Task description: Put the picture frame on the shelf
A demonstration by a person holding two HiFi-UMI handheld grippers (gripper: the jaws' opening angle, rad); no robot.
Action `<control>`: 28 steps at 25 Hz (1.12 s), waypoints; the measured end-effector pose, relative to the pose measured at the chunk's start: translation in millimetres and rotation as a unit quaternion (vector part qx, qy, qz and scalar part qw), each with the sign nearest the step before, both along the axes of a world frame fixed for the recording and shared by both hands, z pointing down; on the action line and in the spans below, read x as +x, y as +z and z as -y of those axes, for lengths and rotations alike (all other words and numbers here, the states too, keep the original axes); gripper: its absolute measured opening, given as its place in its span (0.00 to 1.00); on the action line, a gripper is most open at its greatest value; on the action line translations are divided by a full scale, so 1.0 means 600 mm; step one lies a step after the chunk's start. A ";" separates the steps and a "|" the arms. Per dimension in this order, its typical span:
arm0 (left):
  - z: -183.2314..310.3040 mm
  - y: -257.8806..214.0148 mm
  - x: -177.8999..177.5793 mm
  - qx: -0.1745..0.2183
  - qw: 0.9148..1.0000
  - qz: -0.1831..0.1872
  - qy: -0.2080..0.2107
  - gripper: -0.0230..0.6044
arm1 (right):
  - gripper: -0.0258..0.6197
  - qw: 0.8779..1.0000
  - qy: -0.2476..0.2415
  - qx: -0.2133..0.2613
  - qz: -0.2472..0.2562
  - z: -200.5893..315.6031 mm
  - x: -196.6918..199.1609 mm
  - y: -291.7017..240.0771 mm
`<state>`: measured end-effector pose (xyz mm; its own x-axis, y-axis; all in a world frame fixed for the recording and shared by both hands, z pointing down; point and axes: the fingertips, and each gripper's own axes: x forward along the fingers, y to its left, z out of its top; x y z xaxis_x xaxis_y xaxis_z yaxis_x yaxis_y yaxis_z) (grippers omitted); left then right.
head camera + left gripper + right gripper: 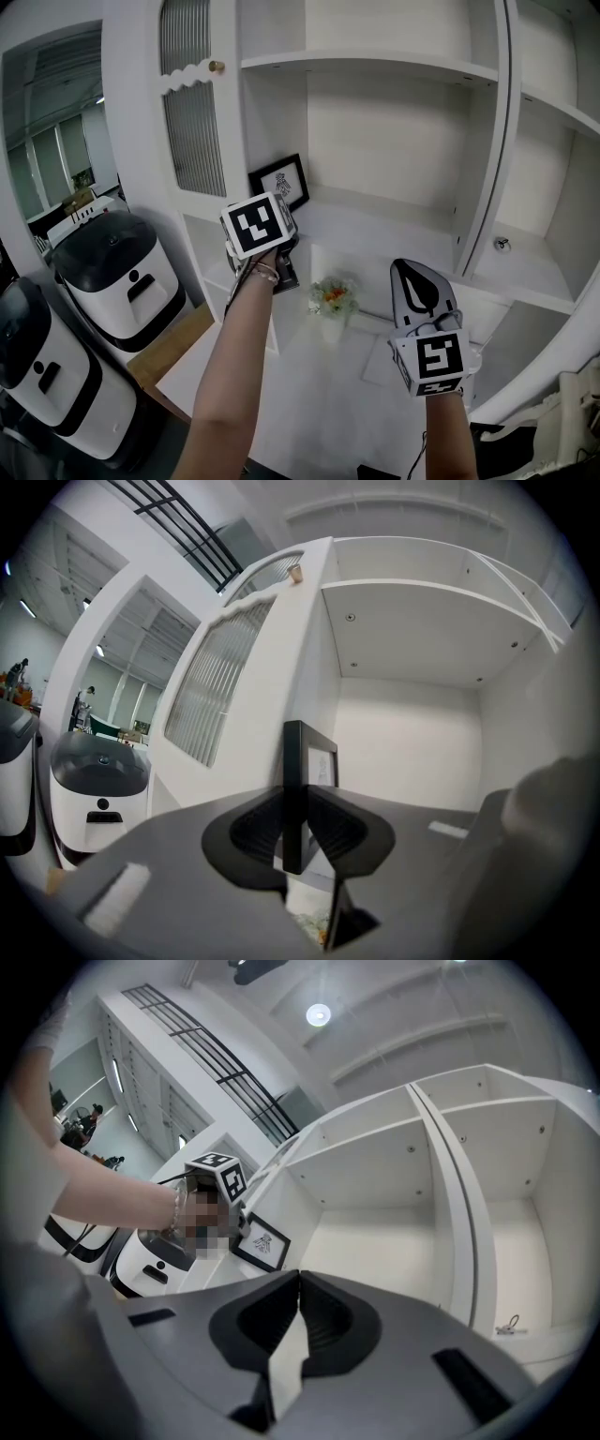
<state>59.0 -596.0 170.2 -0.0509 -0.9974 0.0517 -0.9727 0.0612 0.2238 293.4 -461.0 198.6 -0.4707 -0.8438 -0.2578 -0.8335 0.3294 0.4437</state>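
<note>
One relation is noted: the picture frame [300,752] is clamped edge-on in the left gripper [298,829], long axis upright, projecting ahead over the shelf [375,211]. The right gripper [298,1307] is closed on nothing and held farther off.

In the head view the left hand-held gripper [285,216] covers the lower corner of the picture frame [283,180], whose print is too small to make out. The small metal thing [502,245] on the right-hand shelf [536,279] is too small to identify.
</note>
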 end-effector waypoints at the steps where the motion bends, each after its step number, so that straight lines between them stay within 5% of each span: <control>1: 0.000 0.000 0.002 0.001 1.000 -0.001 0.002 0.17 | 0.05 1.000 -0.001 0.000 -0.001 -0.001 -0.001 0.001; 11: -0.023 -0.019 0.018 0.015 0.999 0.011 0.032 0.32 | 0.05 1.000 -0.001 0.005 -0.004 -0.010 -0.007 -0.005; 28: -0.110 -0.025 0.026 0.033 0.990 0.078 0.114 0.33 | 0.05 0.999 0.031 -0.009 0.019 -0.068 -0.039 -0.018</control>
<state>74.7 -530.2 155.5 0.1742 -0.9847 -0.0047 -0.9825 -0.1742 0.0659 269.9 -419.9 187.6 -0.4076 -0.8754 -0.2598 -0.8688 0.2842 0.4054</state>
